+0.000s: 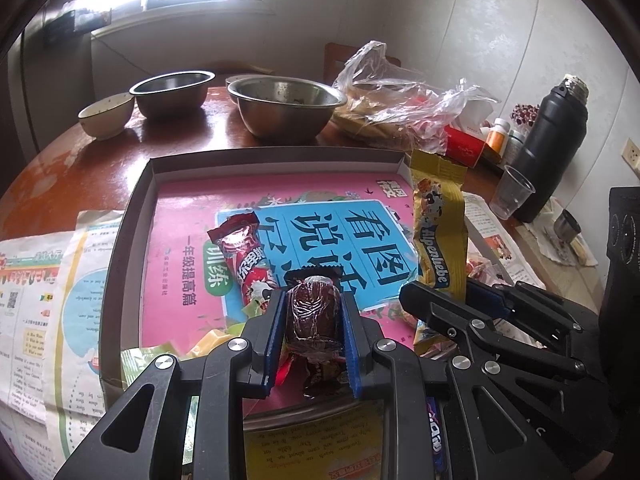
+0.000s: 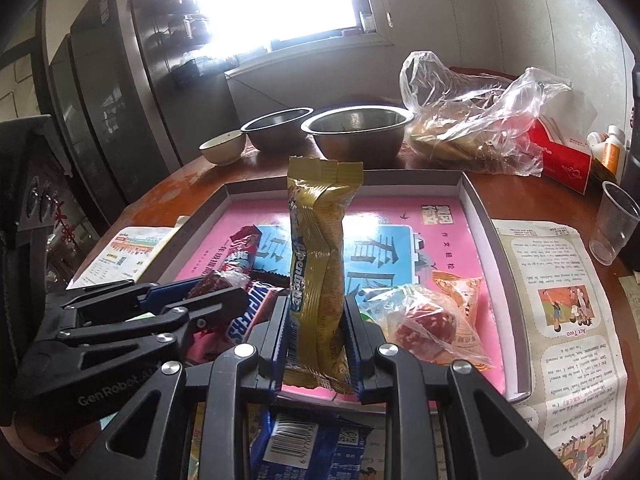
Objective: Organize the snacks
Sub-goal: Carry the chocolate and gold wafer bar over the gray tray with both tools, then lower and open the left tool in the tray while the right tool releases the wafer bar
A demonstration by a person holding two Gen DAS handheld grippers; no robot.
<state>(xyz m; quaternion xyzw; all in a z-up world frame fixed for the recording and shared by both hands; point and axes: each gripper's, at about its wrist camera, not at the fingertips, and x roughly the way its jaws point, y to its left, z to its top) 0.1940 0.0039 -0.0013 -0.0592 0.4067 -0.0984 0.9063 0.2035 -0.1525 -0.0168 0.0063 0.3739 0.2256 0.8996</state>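
A shallow grey box lid (image 1: 128, 216) (image 2: 476, 208) with a pink book cover as its floor holds the snacks. My left gripper (image 1: 313, 300) is shut on a round snack in a dark brown wrapper (image 1: 314, 316), held over the lid's near edge. My right gripper (image 2: 317, 302) is shut on a tall gold Alpenliebe packet (image 2: 318, 256) (image 1: 440, 232), upright above the lid. In the lid lie a red candy bar (image 1: 242, 252) (image 2: 242, 250), a Snickers bar (image 2: 250, 312), an orange packet (image 2: 460, 292) and a clear-wrapped red snack (image 2: 424, 324).
Two steel bowls (image 1: 286, 106) (image 1: 172, 92) and a small ceramic bowl (image 1: 106, 114) stand behind the lid. A plastic bag of bread (image 2: 468, 128), a red tissue box (image 2: 564, 156), a clear cup (image 2: 614, 222) and a black flask (image 1: 552, 140) crowd the right. Newspaper (image 2: 560, 320) covers the table.
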